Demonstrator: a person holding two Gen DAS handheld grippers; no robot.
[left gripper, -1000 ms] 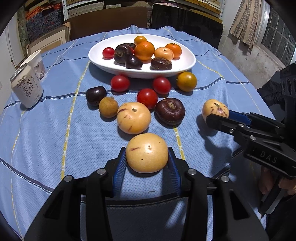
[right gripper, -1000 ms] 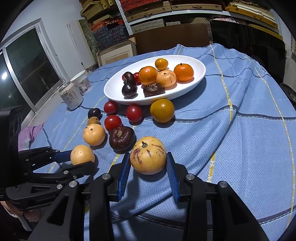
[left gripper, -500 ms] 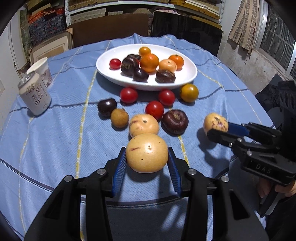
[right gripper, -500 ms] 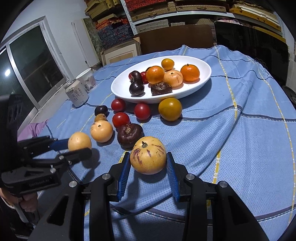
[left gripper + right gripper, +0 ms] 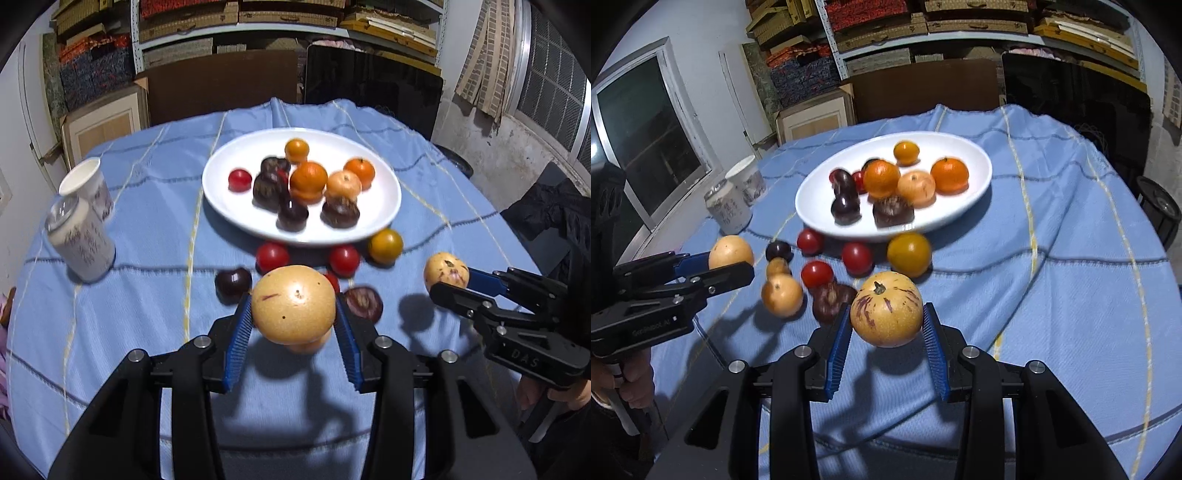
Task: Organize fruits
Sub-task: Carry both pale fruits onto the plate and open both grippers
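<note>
My left gripper (image 5: 293, 314) is shut on a plain yellow melon (image 5: 293, 304) and holds it above the blue cloth; it also shows in the right wrist view (image 5: 730, 252). My right gripper (image 5: 886, 319) is shut on a purple-streaked yellow melon (image 5: 886, 309), also lifted; it shows in the left wrist view (image 5: 446, 271). A white plate (image 5: 229, 184) at the table's middle holds oranges, dark fruits and a red tomato. Loose tomatoes (image 5: 857, 256), an orange-yellow fruit (image 5: 908, 254), a dark fruit (image 5: 831, 301) and another yellow melon (image 5: 782, 295) lie in front of the plate.
A drink can (image 5: 79, 243) and a paper cup (image 5: 86, 184) stand at the table's left. The table has a blue cloth (image 5: 1052, 258). Shelves with boxes stand behind, a window at the right wrist view's left.
Both grippers have risen off the cloth with their melons held, and pulled back and up so the plate looks farther away. Shadows now show below both fruits.
</note>
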